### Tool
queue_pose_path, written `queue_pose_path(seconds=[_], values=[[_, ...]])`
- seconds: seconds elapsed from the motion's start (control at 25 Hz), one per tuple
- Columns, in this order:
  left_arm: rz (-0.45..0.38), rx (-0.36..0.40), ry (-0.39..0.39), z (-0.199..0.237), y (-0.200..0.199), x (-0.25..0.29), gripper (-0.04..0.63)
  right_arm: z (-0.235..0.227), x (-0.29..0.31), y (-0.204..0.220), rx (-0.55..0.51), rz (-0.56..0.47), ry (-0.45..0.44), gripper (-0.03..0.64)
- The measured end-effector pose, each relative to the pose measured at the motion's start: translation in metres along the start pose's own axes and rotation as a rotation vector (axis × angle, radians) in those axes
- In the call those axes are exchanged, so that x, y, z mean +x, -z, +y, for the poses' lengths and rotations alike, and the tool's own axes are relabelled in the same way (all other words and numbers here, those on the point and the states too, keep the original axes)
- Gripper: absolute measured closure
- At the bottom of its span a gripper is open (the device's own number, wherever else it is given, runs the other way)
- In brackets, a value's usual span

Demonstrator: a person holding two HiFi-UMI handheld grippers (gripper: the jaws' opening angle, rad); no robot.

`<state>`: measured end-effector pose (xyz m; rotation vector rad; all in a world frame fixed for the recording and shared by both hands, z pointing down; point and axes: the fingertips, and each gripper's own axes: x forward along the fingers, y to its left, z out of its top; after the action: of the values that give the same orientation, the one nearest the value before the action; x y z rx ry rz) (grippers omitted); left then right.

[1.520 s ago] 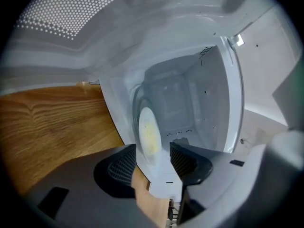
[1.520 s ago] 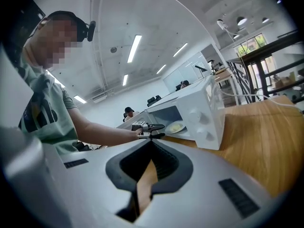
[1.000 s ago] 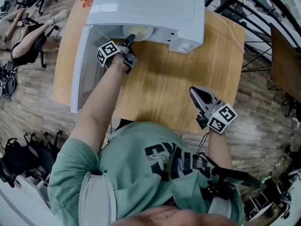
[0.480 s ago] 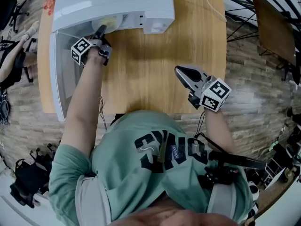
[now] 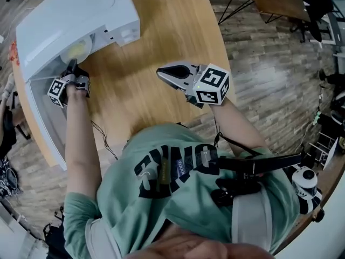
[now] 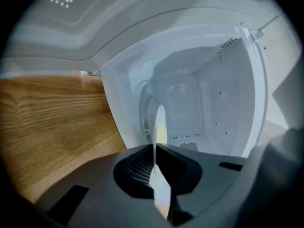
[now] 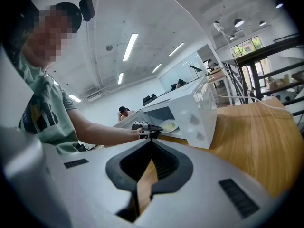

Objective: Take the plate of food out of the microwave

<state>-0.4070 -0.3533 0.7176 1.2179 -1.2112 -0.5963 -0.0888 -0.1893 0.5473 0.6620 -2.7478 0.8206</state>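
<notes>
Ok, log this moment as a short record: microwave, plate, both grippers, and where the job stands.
microwave: white, on the wooden table, door swung open
plate: pale, inside the cavity, yellowish food on it
left gripper: reached into the opening; jaws have just been closing and are now shut on the plate's near rim
right gripper: shut, nothing between the jaws, held over the table away from the microwave
stage: plate gripped, not yet pulled out

Only the green shirt [image 5: 172, 198] bears big dark letters, too warped to read.
</notes>
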Motion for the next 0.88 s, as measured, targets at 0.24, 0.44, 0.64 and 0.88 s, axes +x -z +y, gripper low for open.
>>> queue_pose_path(seconds=[0.24, 0.44, 0.64, 0.88], values=[[0.0, -0.02, 0.007, 0.001, -0.003, -0.007, 0.583, 0.005, 0.005, -0.008, -0.017, 0.008, 0.002, 0.611], [0.008, -0.022, 0.027, -0.008, -0.002, -0.014, 0.583, 0.006, 0.004, -0.016, -0.022, 0.005, 0.011, 0.61], [0.033, -0.027, 0.052, -0.02, 0.01, -0.023, 0.583, 0.009, 0.005, -0.025, -0.037, 0.009, 0.014, 0.61], [0.102, 0.02, 0.057, -0.017, 0.048, -0.053, 0.583, 0.02, -0.006, -0.038, -0.067, -0.008, -0.017, 0.609]])
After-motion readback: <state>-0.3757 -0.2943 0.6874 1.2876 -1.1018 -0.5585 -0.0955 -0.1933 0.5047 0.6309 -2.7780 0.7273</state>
